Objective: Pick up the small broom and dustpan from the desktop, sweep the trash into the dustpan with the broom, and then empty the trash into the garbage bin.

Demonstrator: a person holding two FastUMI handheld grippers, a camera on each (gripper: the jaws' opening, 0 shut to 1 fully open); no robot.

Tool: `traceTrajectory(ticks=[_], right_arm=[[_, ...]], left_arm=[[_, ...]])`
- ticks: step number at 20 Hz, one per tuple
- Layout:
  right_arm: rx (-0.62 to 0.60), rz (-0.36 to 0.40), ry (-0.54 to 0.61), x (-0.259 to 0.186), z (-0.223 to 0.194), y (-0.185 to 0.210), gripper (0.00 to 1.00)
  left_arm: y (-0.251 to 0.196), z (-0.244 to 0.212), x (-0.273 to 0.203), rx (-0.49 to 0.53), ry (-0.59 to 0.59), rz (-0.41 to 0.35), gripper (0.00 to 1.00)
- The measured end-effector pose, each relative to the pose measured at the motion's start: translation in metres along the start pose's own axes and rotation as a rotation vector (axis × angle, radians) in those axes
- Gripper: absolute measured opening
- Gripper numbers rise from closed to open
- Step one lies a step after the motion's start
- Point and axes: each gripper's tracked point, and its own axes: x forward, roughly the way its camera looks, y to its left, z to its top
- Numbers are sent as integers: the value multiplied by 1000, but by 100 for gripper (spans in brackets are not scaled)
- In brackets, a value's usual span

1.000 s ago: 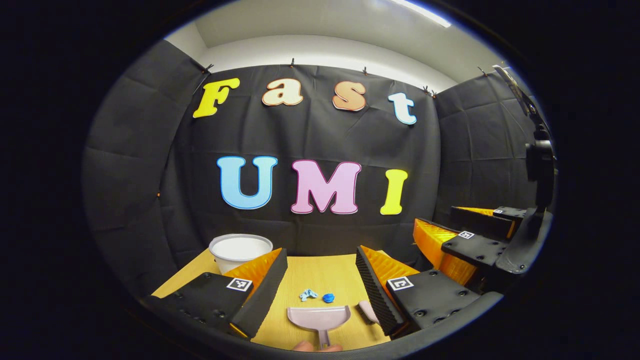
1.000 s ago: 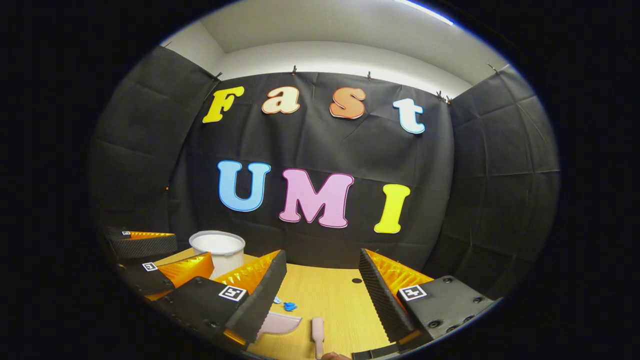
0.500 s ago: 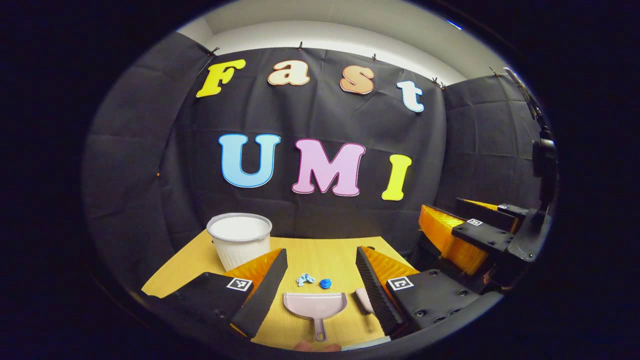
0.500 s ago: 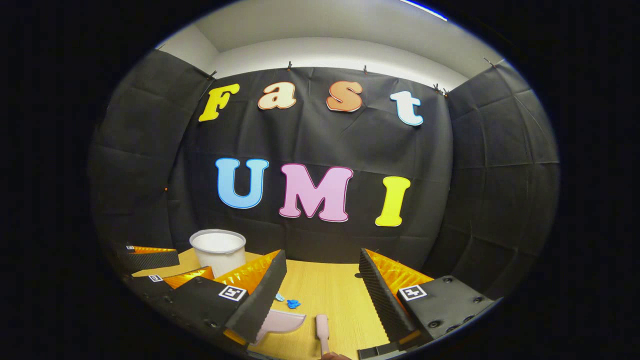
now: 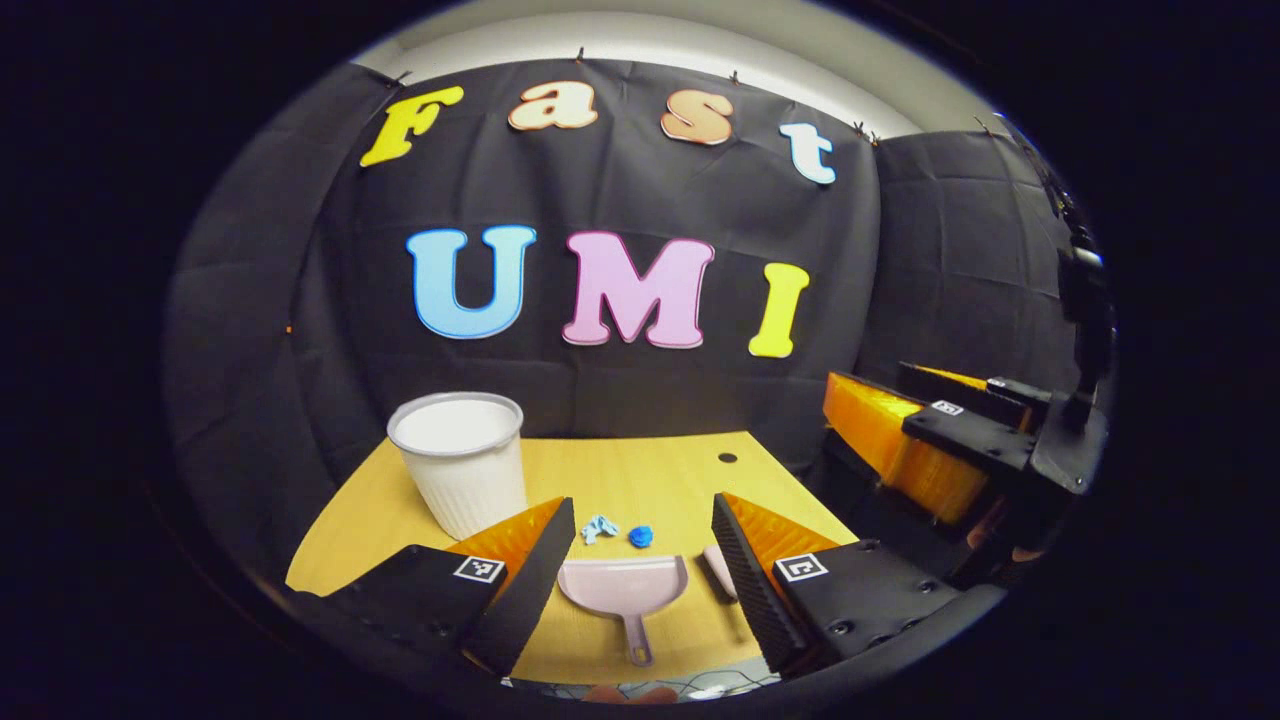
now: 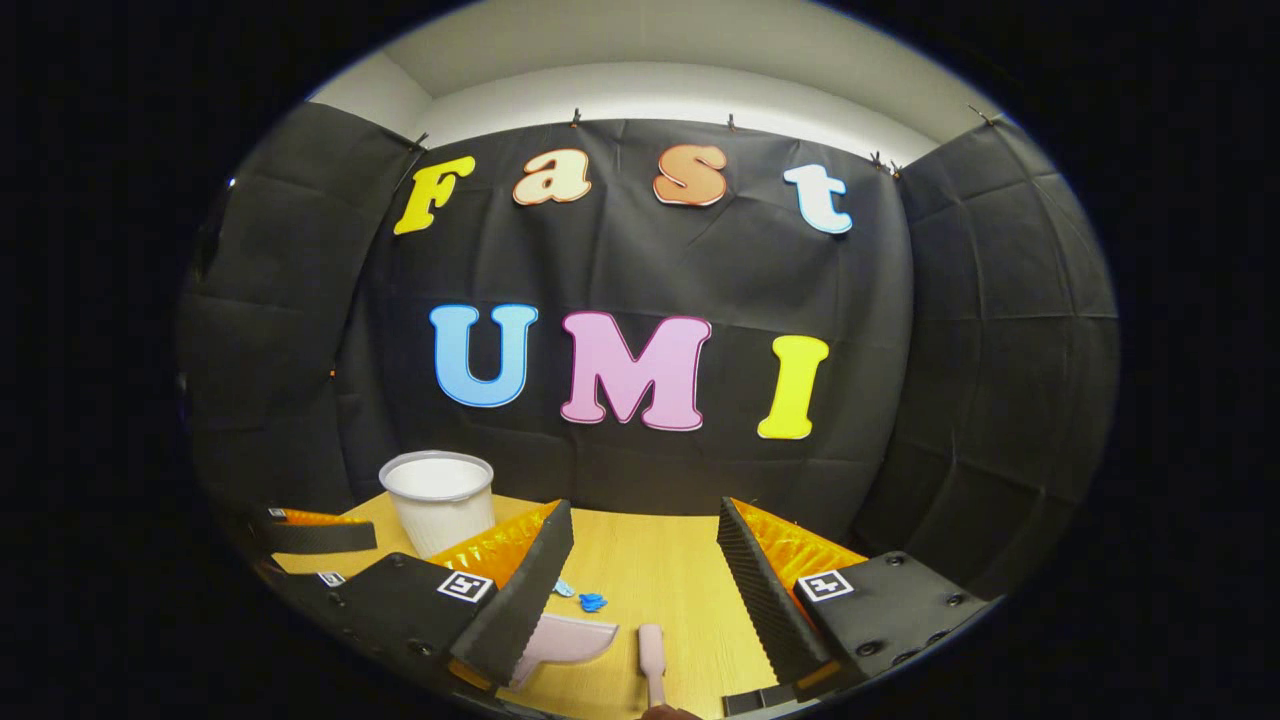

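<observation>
A pale pink dustpan (image 5: 625, 590) lies flat on the wooden desk (image 5: 640, 465), handle toward me. It sits between the open fingers of my left gripper (image 5: 642, 510), which hovers above and short of it. The pink broom (image 5: 718, 568) lies just right of the pan, partly behind my right finger. Two bits of blue trash (image 5: 641, 537) lie just beyond the pan. In the right gripper view the broom (image 6: 652, 655) lies between the open fingers of my right gripper (image 6: 645, 510). There the dustpan (image 6: 565, 640) and trash (image 6: 592, 602) lie to its left.
A white ribbed bin (image 5: 460, 460) stands at the desk's back left, also seen as the bin (image 6: 438, 495) in the right gripper view. The right gripper (image 5: 925, 420) hangs off the desk's right side. A small hole (image 5: 727, 457) marks the desk's far edge.
The left gripper view has tipped downward and now takes in more of the desk, so the dustpan and bin sit higher in it. The right gripper view has shifted only slightly.
</observation>
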Motion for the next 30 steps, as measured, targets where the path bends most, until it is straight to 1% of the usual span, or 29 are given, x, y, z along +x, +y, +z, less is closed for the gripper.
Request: traceTrajectory(ticks=[1, 2, 3, 4, 5, 6, 7, 8, 10, 11, 12, 13, 14, 15, 16, 18, 20, 21, 23, 24, 26, 28, 30], right_arm=[[12, 4, 36, 8, -8, -2, 92], [17, -1, 90, 20, -21, -8, 94], [19, -12, 157, 33, -38, -16, 94], [20, -3, 236, 49, -60, -18, 94], [27, 22, 338, 62, -87, -19, 95], [43, 39, 452, 74, -114, -19, 94], [67, 63, 563, 81, -145, -21, 95], [94, 60, 679, 81, -174, -23, 95], [126, 92, 877, 86, -227, -26, 95], [146, 113, 968, 88, -250, -25, 95], [149, 127, 1065, 88, -266, -24, 95], [149, 138, 1146, 87, -277, -25, 95], [136, 153, 1209, 85, -284, -26, 95], [113, 157, 1270, 84, -290, -29, 95], [119, 162, 1309, 85, -301, -28, 95], [166, 174, 1395, 76, -310, -21, 95], [182, 191, 1444, 72, -324, -15, 95], [162, 197, 1463, 71, -327, -16, 95], [123, 190, 1499, 72, -337, -23, 95], [129, 183, 1534, 68, -341, -20, 95], [127, 172, 1548, 65, -345, -19, 95], [60, 174, 1550, 60, -351, -27, 95], [42, 172, 1560, 57, -354, -29, 95]], left_arm=[[1, -9, 8, -2, 57, -13, 81], [2, -17, 16, 1, 113, -21, 81], [6, -26, 27, 5, 168, -19, 81], [9, -39, 38, -1, 244, -14, 81], [11, -53, 50, -21, 327, -17, 81], [11, -69, 68, -46, 427, -23, 81], [12, -93, 76, -85, 589, -13, 81], [9, -112, 77, -155, 709, -14, 82], [0, -142, 87, -296, 896, -17, 83], [2, -153, 92, -323, 974, 6, 83], [9, -163, 103, -331, 1030, 28, 84], [14, -171, 111, -331, 1077, 45, 83], [16, -179, 115, -334, 1119, 66, 84], [13, -186, 124, -337, 1147, 66, 83], [14, -193, 130, -331, 1175, 84, 83], [19, -205, 142, -301, 1205, 111, 83], [17, -213, 150, -294, 1222, 111, 83], [14, -218, 153, -305, 1238, 98, 83], [9, -225, 161, -330, 1261, 93, 83], [9, -226, 163, -336, 1265, 94, 83], [9, -228, 167, -326, 1264, 89, 83], [15, -230, 174, -285, 1258, 92, 83], [17, -231, 183, -257, 1239, 77, 83]])
